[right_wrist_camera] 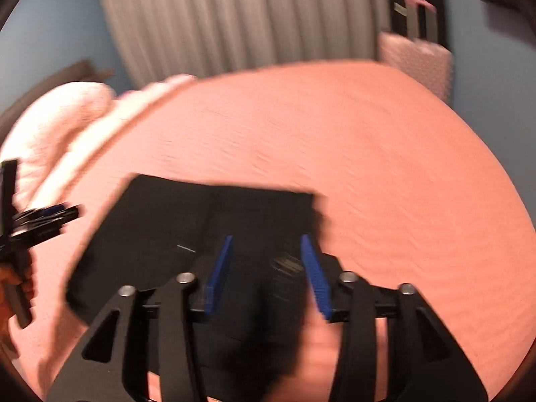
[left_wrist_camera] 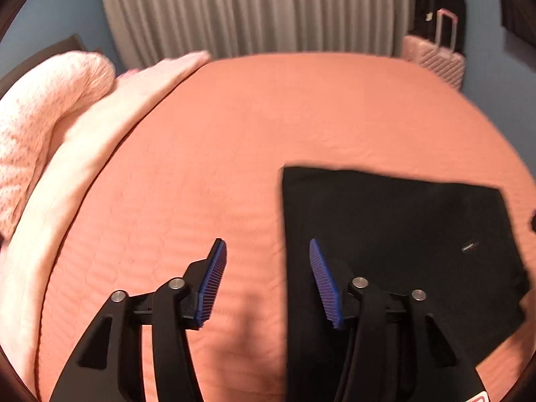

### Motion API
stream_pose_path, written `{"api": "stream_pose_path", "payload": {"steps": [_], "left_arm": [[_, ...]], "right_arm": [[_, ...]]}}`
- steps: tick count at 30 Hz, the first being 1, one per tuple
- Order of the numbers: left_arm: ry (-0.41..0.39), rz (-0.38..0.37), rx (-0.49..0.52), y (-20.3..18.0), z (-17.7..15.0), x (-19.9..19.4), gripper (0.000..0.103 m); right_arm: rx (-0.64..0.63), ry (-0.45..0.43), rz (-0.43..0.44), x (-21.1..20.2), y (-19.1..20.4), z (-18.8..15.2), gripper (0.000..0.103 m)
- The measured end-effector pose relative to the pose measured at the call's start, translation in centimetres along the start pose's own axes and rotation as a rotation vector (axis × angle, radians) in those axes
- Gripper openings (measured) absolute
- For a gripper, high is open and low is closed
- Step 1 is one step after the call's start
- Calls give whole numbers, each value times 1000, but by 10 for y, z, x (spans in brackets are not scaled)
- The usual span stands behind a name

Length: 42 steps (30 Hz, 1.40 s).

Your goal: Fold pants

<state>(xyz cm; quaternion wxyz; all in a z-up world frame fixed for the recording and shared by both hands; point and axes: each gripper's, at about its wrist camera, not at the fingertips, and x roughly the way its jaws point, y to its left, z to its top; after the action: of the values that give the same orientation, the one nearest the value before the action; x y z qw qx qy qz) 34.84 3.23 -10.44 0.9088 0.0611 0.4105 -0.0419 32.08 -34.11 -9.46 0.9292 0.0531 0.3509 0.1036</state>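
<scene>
The black pants (left_wrist_camera: pixel 395 244) look folded into a flat rectangle on the orange bed (left_wrist_camera: pixel 234 127), just ahead of and under your right hand-held gripper (right_wrist_camera: pixel 266 264), off to the right of the left hand-held gripper (left_wrist_camera: pixel 268 281). Both are spread, pinching nothing. If another fold's needed, grab two corners of one edge evenly. Motion blur hides seams, and the near edge is cut off.
</scene>
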Motion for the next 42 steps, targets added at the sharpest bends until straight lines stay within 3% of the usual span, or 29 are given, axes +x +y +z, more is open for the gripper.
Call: {"api": "stream_pose_path", "payload": {"steps": [2, 3, 4, 5, 7, 8, 9, 10, 11, 14, 16, 17, 18, 19, 20, 22, 23, 25, 27, 28, 30, 31, 34, 37, 38, 40, 42], "left_arm": [[53, -54, 18, -23, 12, 13, 74], [110, -53, 42, -36, 15, 28, 77], [171, -10, 86, -47, 15, 50, 77], [212, 28, 120, -48, 6, 67, 79], [198, -4, 81, -34, -2, 81, 92], [206, -17, 27, -20, -2, 79, 88], [197, 10, -24, -8, 4, 73, 79], [176, 2, -45, -6, 8, 68, 77], [154, -26, -58, -6, 14, 62, 77], [139, -53, -13, -31, 28, 63, 81], [185, -22, 42, -54, 34, 84, 83], [210, 6, 60, -59, 35, 97, 87], [211, 16, 61, -58, 38, 106, 97], [178, 21, 24, -48, 43, 111, 98], [179, 71, -22, -33, 48, 117, 98], [189, 93, -110, 1, 42, 118, 98], [188, 83, -155, 16, 44, 117, 96], [165, 93, -163, 30, 43, 103, 93], [109, 91, -115, 26, 40, 83, 93], [95, 86, -65, 17, 35, 71, 93], [103, 82, -2, -4, 27, 54, 93], [87, 66, 23, -17, 20, 41, 93], [43, 48, 111, -48, -12, 9, 95], [129, 61, 192, -74, -49, 16, 97], [164, 77, 199, -76, -61, 25, 97], [155, 60, 103, -61, -74, 18, 95], [149, 48, 32, -50, -80, 3, 93]], "right_arm": [[-45, 52, 92, 21, 24, 10, 34], [-62, 106, 111, 42, 34, 13, 34], [-91, 176, 85, 67, 39, 9, 34], [-126, 229, 33, 88, 35, 2, 20], [-96, 206, 76, 95, 8, -1, 9], [-18, 215, 103, 92, -3, 3, 6], [61, 212, 63, 85, -11, 8, 10], [84, 194, 42, 79, -13, 13, 13], [76, 160, 77, 71, -6, 19, 12], [38, 177, 177, 84, 28, 33, 12], [45, 244, 221, 110, 43, 39, 12], [42, 276, 189, 127, 43, 39, 2], [35, 286, 158, 137, 36, 39, 0], [51, 267, 170, 139, 25, 39, 0], [114, 246, 187, 136, 6, 40, 0], [178, 223, 147, 119, -12, 40, 5], [152, 198, 93, 105, -17, 39, 6], [123, 174, 119, 81, -26, 31, 7], [103, 208, 132, 76, -28, 18, 5], [62, 237, 88, 78, -28, 11, 0], [41, 206, 18, 72, -37, 3, 1], [86, 172, -9, 56, -36, 5, 8], [46, 113, 62, 18, -17, -4, 7], [-71, 241, -71, 31, -12, -34, 5], [-29, 220, -60, 22, -23, -44, 5], [75, 193, -76, 2, -30, -46, 10], [101, 149, -18, -21, -23, -50, 10]]}}
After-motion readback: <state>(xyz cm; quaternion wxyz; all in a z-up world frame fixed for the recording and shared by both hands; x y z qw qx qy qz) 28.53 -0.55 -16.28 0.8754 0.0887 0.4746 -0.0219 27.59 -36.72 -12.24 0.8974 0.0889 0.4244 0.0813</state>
